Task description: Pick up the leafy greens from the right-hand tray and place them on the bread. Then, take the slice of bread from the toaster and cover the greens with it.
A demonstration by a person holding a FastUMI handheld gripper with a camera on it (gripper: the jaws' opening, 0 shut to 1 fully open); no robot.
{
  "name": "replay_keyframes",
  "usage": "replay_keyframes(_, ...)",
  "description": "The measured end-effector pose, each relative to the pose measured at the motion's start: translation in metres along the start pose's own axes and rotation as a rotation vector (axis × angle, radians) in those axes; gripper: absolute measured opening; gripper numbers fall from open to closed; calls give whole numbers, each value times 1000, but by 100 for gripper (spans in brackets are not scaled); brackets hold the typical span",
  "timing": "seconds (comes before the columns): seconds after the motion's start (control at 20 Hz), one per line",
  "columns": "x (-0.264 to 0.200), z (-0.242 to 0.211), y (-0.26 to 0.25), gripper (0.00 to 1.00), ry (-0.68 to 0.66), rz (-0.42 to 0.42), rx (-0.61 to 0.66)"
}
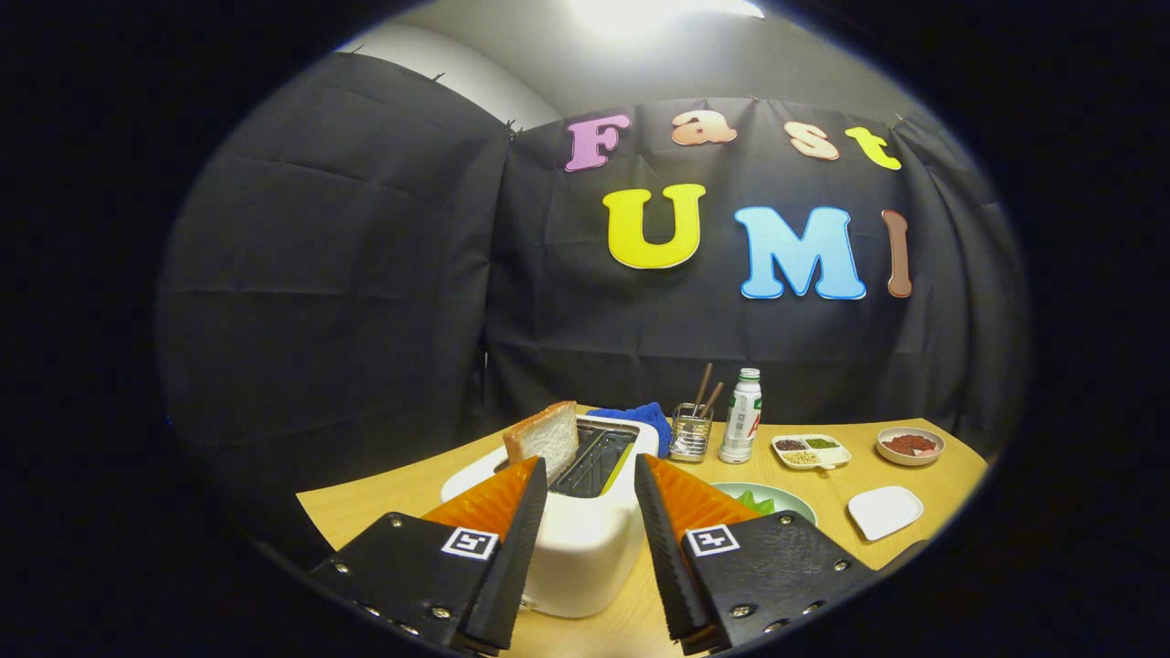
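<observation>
Right now my tool (590,480) is open, its fingers either side of the white toaster (585,530) on the counter (823,498). Bread slice (544,437) stands in the toaster's left slot; leafy greens (757,502) lie on the green plate (786,501) right of my fingers

Counts from the gripper view:
- 1 white toaster (585,530), 2 slots
- 1 slice of bread (543,438), standing in the toaster's left slot
- 1 blue cloth (640,416) behind the toaster
- 1 wire utensil holder (691,431) with 2 brown sticks in it, likely chopsticks (705,388)
- 1 bottle (741,417), green cap
- 1 divided dish (810,450), 3 compartments visible
- 1 small round bowl (909,445) with reddish contents
- 1 white square plate (885,511)
- 1 green plate (775,496) holding leafy greens (756,502); leaf count unreadable
- 1 gripper (590,477), 2 fingers, spread apart with nothing held between them
</observation>
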State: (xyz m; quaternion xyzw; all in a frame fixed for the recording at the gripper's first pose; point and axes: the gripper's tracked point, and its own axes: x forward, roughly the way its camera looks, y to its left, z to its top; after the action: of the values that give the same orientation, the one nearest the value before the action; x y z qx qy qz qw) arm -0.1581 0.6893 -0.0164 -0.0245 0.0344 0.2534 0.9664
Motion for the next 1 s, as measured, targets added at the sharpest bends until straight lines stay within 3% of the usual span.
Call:
replay_keyframes(0.4, 35, 1, 43, 60, 20, -6, -12)
replay_keyframes(0.9, 72, -8, 44, 59, 61, -116, -68)
replay_keyframes(1.0, 74, -12, 41, 15, 75, -138, -56)
